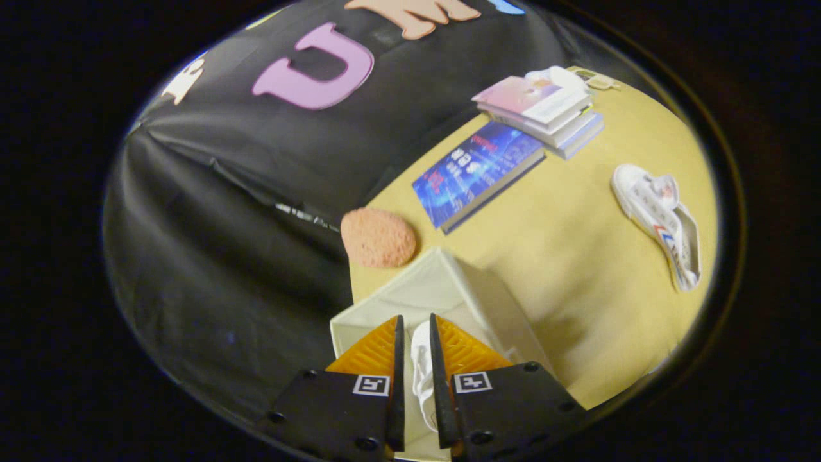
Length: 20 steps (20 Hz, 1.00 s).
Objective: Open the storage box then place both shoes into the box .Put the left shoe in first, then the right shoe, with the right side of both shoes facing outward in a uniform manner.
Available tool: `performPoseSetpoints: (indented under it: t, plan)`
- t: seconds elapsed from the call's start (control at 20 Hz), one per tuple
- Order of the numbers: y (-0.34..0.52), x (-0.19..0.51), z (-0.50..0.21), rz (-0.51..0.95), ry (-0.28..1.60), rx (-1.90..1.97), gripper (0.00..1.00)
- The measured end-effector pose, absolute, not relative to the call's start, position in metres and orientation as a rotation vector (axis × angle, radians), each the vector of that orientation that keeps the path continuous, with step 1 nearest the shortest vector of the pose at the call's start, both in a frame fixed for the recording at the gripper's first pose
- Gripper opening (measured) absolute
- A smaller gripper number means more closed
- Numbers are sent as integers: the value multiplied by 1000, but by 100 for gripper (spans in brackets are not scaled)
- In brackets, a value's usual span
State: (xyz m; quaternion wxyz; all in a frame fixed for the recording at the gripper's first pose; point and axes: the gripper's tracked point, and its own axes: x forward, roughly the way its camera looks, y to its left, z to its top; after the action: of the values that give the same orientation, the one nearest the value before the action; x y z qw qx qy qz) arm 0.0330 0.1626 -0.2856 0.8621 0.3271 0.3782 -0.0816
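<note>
A yellow-tan table (577, 256) carries everything here, with the booth's black cloth wall (224, 212) hanging close behind it and creasing where it meets the table's far edge.

One storage box (449, 289), pale cream fabric, stands open at the table's near edge, just ahead of and under the fingers. The gripper (415, 346) is clenched on one white shoe (420, 366): both fingers press a narrow strip of it between them, held over the box's open top. Whether any part of that shoe touches the box's inside cannot be told.

A second white shoe (657, 221), with red and blue marks on its side, lies on its side on the bare table, well apart from the box and towards the table's other side edge. That makes two shoes in all.

One pink, rough-textured oval lump (378, 237) sits at the table's far edge, just beyond the box and touching the cloth wall's foot.

One blue book (478, 170) lies flat beyond the box. Near the far corner a stack of books (545, 109) stands just beside it, about three or four high, the exact number unclear, with a small white object (558, 76) behind it.
</note>
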Motion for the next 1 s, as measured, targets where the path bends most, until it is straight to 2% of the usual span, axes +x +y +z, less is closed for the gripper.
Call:
performPoseSetpoints:
  t: [0.3,0.65,1.0]
  plan:
    - [24,41,-251,-336,658,700,22]
    - [-96,-11,-272,-493,676,626,22]
    - [-136,-58,-309,-486,782,503,22]
